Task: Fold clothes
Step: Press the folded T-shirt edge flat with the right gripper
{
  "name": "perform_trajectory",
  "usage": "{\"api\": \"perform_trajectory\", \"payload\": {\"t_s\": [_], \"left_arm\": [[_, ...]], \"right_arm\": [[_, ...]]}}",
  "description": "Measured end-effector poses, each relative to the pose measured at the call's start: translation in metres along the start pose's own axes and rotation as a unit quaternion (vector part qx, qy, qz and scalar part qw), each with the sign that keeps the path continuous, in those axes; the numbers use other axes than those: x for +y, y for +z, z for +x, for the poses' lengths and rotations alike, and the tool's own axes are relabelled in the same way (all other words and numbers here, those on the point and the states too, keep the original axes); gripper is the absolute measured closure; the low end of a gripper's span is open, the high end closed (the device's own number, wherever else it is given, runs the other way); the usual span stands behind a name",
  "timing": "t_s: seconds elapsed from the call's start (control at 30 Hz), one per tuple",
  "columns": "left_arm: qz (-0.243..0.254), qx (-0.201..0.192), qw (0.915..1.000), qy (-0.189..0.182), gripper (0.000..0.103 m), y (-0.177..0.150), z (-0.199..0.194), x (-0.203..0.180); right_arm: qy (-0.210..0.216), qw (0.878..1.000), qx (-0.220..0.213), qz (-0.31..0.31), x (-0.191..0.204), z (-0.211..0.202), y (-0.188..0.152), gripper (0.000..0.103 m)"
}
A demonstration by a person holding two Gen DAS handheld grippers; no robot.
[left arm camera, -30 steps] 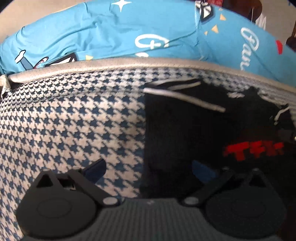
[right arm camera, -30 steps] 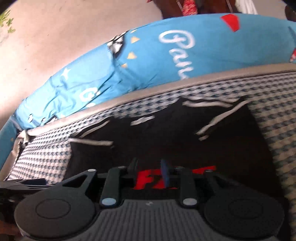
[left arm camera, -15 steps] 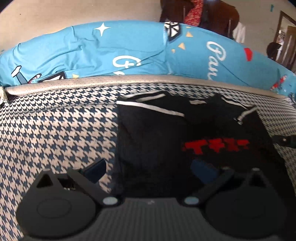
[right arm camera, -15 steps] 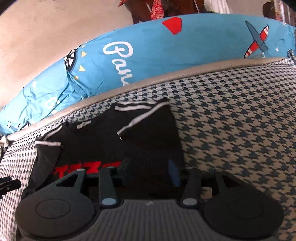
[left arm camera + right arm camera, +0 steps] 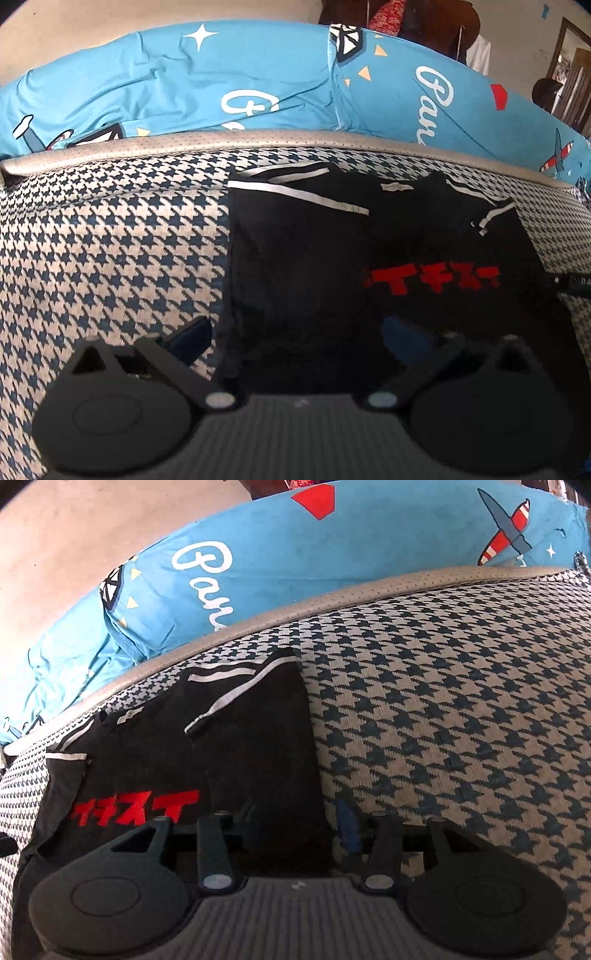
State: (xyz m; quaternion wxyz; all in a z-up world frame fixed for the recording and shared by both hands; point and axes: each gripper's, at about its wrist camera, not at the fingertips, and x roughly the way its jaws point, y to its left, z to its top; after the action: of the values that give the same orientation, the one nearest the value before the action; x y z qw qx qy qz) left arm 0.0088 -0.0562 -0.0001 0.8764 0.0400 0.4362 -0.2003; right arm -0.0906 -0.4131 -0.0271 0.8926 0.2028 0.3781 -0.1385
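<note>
step: sides of black shirt (image 5: 314,280) folded in, lying on houndstooth cushion (image 5: 461,709). left hand-held gripper (image 5: 295,332) open, empty; right hand-held gripper (image 5: 299,819) jaws just opened, straddling shirt edge, no grip. next: you'd likely fold btm hem up.

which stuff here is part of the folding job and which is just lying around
Part of the job:
- black shirt with red lettering, lying partly folded on the checked cover
- left tool, open at the shirt's left edge
- right tool, open at the shirt's right edge

Just lying about:
- checked cover
- blue pillow with the plane print
- grey edging
</note>
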Motion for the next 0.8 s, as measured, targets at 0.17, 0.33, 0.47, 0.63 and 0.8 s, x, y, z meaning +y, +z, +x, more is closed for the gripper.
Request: {"api": "perform_trajectory", "payload": {"t_s": [0.17,0.33,0.47,0.63,0.8], "left_arm": [[0.014,0.008,0.9999,0.001,0.0,-0.001,0.004,-0.006],[0.015,0.009,0.9998,0.004,0.0,0.0,0.005,-0.005],[0.009,0.012,0.9999,0.006,0.0,0.0,0.006,-0.002],[0.007,0.016,0.9998,0.005,0.0,0.0,0.006,0.0],[0.012,0.017,0.9998,0.004,0.0,0.0,0.007,-0.002]], "right_arm": [[0.001,1.0,-0.007,-0.004,0.004,0.003,-0.001,0.09],[0.019,0.999,-0.031,-0.009,0.013,-0.006,0.002,0.092],[0.032,0.998,-0.046,-0.019,0.024,-0.013,0.004,0.092],[0.008,0.999,-0.033,0.0,0.017,-0.005,0.002,0.09],[0.016,0.999,-0.02,0.04,-0.003,0.0,0.001,0.077]]}}
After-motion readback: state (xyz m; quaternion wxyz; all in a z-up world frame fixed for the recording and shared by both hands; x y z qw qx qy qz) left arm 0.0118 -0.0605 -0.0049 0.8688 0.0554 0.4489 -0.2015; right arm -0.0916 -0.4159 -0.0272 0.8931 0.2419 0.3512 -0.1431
